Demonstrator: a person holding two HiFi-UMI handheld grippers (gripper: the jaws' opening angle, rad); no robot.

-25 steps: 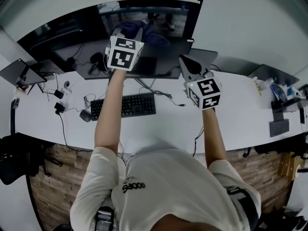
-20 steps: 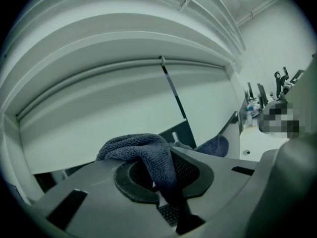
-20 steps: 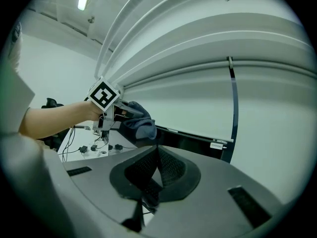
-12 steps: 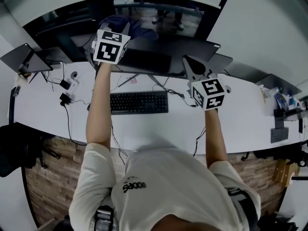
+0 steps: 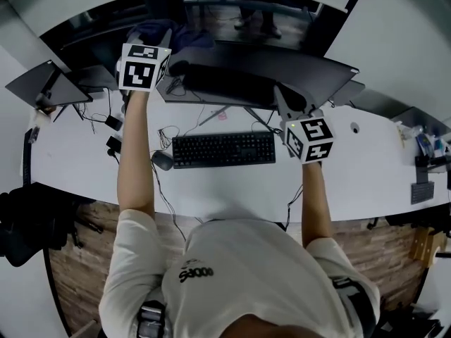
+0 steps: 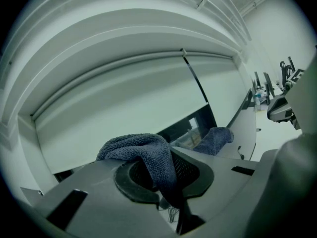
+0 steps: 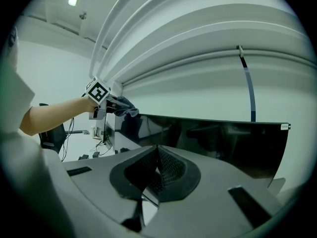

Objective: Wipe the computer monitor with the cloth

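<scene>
Grips the dark cloth point(image 6: 143, 155) between the closed jaws of the left gripper point(image 6: 168, 192), high at the upper left corner of the monitor point(image 5: 282, 65). Holds the right gripper point(image 7: 157, 175) with jaws pressed together on nothing, low before the right part of the screen. Under the monitor, on the white desk point(image 5: 211, 192): a black keyboard point(image 5: 224, 148), a mouse point(image 5: 162, 160) just beside its left end. Hard to tell whether the cloth touches the glass. Only a narrow strip of screen in the left gripper view.
</scene>
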